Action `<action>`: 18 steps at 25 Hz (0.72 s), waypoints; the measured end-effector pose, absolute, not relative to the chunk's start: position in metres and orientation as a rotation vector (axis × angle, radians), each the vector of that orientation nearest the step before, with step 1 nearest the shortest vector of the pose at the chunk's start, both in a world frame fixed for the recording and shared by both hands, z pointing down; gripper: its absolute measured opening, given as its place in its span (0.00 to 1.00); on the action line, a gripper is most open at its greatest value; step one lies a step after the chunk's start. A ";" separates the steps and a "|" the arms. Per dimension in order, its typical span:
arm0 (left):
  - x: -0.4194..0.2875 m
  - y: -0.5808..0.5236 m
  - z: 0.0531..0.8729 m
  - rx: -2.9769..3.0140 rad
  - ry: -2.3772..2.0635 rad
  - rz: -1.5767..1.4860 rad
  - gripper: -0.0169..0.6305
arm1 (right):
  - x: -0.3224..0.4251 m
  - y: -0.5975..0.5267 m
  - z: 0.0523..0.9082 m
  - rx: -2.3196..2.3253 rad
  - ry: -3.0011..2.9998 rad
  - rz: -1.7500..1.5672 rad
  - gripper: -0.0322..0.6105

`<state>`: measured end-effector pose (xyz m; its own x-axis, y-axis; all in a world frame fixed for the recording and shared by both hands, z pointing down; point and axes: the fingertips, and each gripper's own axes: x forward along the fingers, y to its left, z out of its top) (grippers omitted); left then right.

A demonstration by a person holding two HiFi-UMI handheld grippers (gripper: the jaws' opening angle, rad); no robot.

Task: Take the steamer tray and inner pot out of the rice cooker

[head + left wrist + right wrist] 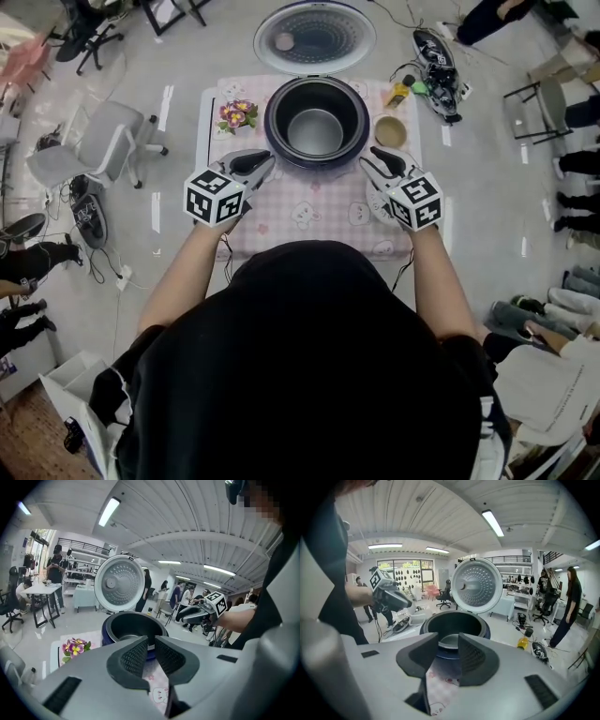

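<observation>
The dark blue rice cooker (pixel 317 120) stands on the pink-clothed table (pixel 309 220) with its round lid (pixel 314 36) swung up at the back. A grey metal inner pot (pixel 316 131) sits inside it. I see no steamer tray. My left gripper (pixel 266 162) hovers at the cooker's near left, its jaws a narrow gap apart with nothing between them. My right gripper (pixel 368 157) hovers at the near right, jaws open and empty. Each gripper view looks over its jaws, left gripper (pixel 151 644) and right gripper (pixel 448 644), into the cooker (pixel 136 626) (pixel 457 626).
A small pot of purple and yellow flowers (pixel 237 114) stands left of the cooker and a tan cup (pixel 390 131) right of it. A yellow bottle (pixel 398 94) and another gripper device (pixel 439 66) lie on the floor beyond. Chairs and people ring the table.
</observation>
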<state>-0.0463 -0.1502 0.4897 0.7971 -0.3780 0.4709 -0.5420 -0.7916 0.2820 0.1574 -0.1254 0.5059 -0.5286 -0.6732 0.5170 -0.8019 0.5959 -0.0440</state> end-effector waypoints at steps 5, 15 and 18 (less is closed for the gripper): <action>-0.047 -0.150 0.491 2.563 -0.737 0.550 0.13 | 0.162 -0.127 0.512 1.192 -2.411 0.458 0.27; -0.048 -0.171 0.507 2.514 -0.790 0.576 0.14 | 0.167 -0.145 0.526 1.231 -2.399 0.573 0.27; -0.047 -0.184 0.515 2.498 -0.825 0.583 0.16 | 0.169 -0.153 0.531 1.247 -2.389 0.606 0.27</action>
<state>-0.0469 -0.1838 0.5148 0.7327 -0.4462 0.5138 -0.6333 -0.7235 0.2747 0.1688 -0.1525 0.5311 -0.5357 -0.6719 0.5115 -0.8344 0.5140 -0.1988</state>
